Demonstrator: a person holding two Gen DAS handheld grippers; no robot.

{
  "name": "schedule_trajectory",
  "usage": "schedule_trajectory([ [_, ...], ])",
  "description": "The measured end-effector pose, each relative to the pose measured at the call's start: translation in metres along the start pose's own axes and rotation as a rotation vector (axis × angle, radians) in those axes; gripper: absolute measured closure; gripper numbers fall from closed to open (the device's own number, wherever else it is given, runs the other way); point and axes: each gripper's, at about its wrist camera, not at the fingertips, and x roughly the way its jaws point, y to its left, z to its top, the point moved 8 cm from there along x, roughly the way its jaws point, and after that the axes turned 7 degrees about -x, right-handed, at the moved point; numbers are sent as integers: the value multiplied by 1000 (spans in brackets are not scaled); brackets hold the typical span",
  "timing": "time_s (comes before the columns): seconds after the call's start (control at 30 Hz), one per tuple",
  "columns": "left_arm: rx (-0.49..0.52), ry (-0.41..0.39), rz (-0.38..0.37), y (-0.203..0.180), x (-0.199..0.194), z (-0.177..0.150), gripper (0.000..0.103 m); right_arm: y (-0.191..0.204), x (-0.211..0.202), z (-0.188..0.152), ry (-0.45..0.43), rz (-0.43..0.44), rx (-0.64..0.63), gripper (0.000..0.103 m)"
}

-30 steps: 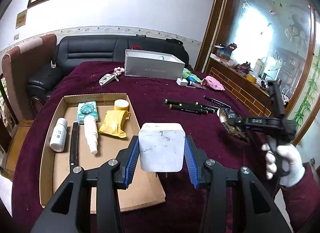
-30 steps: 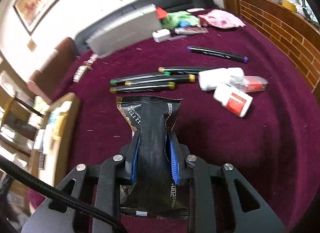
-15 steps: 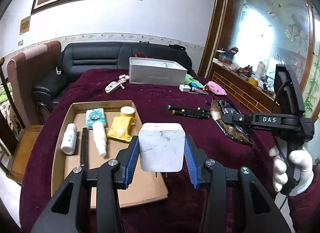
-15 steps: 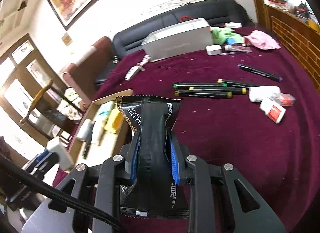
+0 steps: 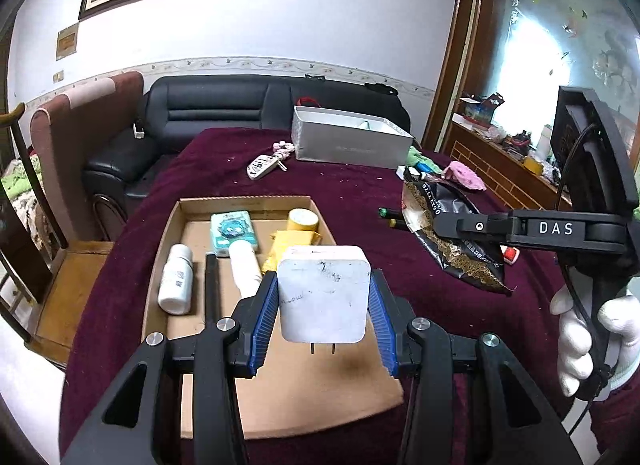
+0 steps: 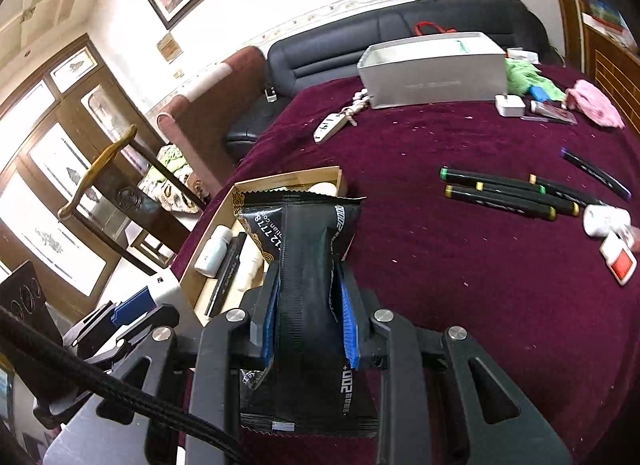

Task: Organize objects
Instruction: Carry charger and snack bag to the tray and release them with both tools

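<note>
Left gripper (image 5: 324, 307) is clamping a white plug adapter (image 5: 323, 297) above the near end of the cardboard tray (image 5: 320, 397); right gripper (image 6: 308, 317) is pinching a black snack packet (image 6: 304, 249) over the table (image 6: 460, 265) beside the tray. Each is best lowered onto bare cardboard before releasing. White bottle (image 5: 176, 285), black pen (image 5: 211, 285), teal pack (image 5: 234, 231) and yellow pouch (image 5: 292, 243) are crowding the far half; markers (image 6: 504, 193) are lying well apart.

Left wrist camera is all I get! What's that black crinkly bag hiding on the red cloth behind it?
Observer: Black marker pens with coloured caps, lying side by side on the maroon tablecloth.
Operator: Is the bag held tight?
Observer: Yes, the right gripper pinches the black foil packet at its middle between blue pads.
Operator: Anything past the pens?
Observer: A white cylindrical container lying on its side.
</note>
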Motion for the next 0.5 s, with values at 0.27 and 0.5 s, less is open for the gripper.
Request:
schedule_trajectory([
  [0.27, 7, 30, 65, 25, 18, -4, 64, 21, 30, 9, 46, 24, -30, 79],
  [0.5, -14, 118, 127, 58, 46, -13, 64, 20, 61, 11, 78, 16, -17, 79],
])
